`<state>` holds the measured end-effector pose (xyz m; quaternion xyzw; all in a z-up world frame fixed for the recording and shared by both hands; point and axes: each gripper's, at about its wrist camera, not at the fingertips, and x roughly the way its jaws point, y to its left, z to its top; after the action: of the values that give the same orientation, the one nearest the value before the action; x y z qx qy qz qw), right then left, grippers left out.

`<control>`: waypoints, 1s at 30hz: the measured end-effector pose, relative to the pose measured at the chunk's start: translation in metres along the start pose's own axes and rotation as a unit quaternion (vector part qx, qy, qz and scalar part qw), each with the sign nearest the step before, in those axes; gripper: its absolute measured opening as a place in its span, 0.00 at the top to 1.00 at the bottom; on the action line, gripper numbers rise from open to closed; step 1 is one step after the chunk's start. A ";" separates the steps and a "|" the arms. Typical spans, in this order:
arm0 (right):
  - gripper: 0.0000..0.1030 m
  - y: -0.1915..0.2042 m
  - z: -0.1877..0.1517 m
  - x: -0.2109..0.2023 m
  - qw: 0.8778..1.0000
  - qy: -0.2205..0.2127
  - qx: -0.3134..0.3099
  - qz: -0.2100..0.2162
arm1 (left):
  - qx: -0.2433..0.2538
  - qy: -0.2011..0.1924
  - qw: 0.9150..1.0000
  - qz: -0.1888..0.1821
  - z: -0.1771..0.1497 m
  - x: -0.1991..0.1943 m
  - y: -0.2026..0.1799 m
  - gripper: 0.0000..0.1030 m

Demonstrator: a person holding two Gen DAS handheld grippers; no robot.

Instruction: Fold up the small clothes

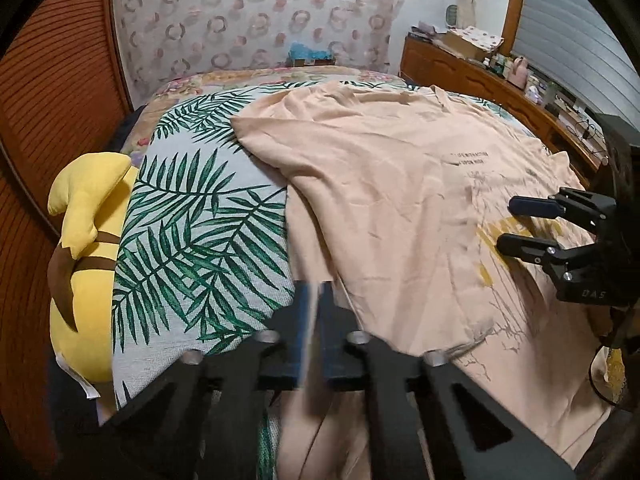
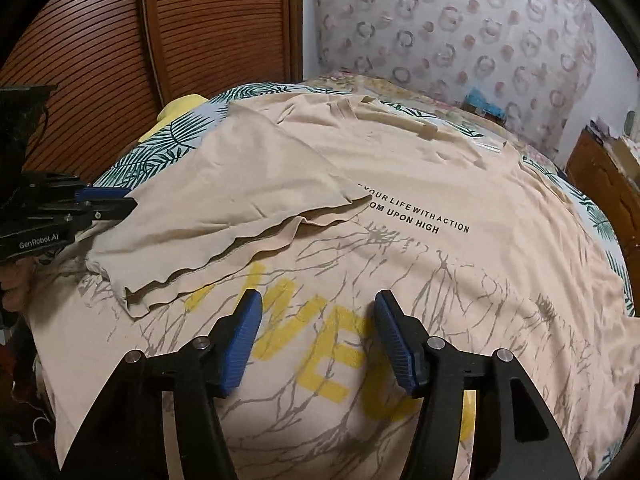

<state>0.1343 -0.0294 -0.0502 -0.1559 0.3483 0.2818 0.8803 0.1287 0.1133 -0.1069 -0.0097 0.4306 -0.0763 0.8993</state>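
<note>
Left wrist view: the left tongs sit pinched together on the thin, limp edge of the peach T-shirt, spread on the bed.

Right wrist view: right tongs gape apart over the shirt's print; its folded sleeve at 10 o'clock looks soft, light, best gripped at the hem.

Matt peach cloth tee, ribbed blue plastic tool pads, slatted wood door.
</note>
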 end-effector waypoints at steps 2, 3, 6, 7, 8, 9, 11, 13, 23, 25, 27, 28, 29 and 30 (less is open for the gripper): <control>0.39 -0.003 -0.001 0.001 1.000 0.000 0.003 0.003 | -0.006 -0.011 1.000 0.007 0.000 -0.006 0.002 0.97; 0.39 -0.008 -0.001 0.003 1.000 0.000 0.003 0.005 | -0.016 -0.019 1.000 0.016 0.001 -0.012 0.006 0.97; 0.38 -0.008 -0.001 0.004 1.000 0.000 0.002 0.003 | -0.065 -0.055 0.996 0.029 -0.002 -0.035 0.026 0.99; 0.38 -0.008 -0.001 0.004 1.000 -0.001 0.002 0.003 | -0.068 -0.062 0.995 0.045 -0.004 -0.041 0.031 0.99; 0.38 -0.009 0.000 0.004 1.000 0.000 0.003 0.004 | -0.074 -0.066 0.994 0.055 -0.005 -0.045 0.036 0.99; 0.38 -0.010 0.000 0.004 1.000 0.000 0.003 0.004 | -0.084 -0.067 0.993 0.056 -0.007 -0.048 0.042 0.99; 0.38 -0.011 0.001 0.003 1.000 0.000 0.003 0.005 | -0.084 -0.060 0.993 0.052 -0.009 -0.050 0.048 0.99; 0.38 -0.010 0.001 0.003 1.000 0.000 0.003 0.005 | -0.078 -0.059 0.994 0.057 -0.008 -0.053 0.047 0.99; 0.37 -0.011 0.000 0.002 1.000 0.000 0.004 0.005 | -0.039 -0.071 0.997 0.018 0.000 -0.054 0.014 0.63; 0.37 -0.013 0.001 0.001 1.000 0.000 0.006 0.007 | -0.027 -0.070 0.997 0.013 0.000 -0.051 0.004 0.50; 0.37 -0.015 0.001 0.000 1.000 -0.001 0.011 0.011 | -0.017 -0.063 0.998 0.007 0.002 -0.045 -0.004 0.37; 0.37 -0.018 0.001 -0.001 1.000 -0.002 0.016 0.012 | -0.018 -0.060 0.998 0.004 0.002 -0.042 -0.007 0.28; 0.37 -0.023 0.000 -0.003 1.000 -0.003 0.023 0.015 | -0.018 -0.059 0.998 -0.001 0.002 -0.039 -0.010 0.26; 0.37 -0.029 -0.002 -0.006 0.999 -0.004 0.030 0.018 | -0.017 -0.056 0.998 -0.008 0.001 -0.036 -0.014 0.26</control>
<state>0.1473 -0.0552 -0.0451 -0.1219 0.3558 0.2875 0.8808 0.1060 0.1043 -0.0772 -0.0325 0.3804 -0.0759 0.9211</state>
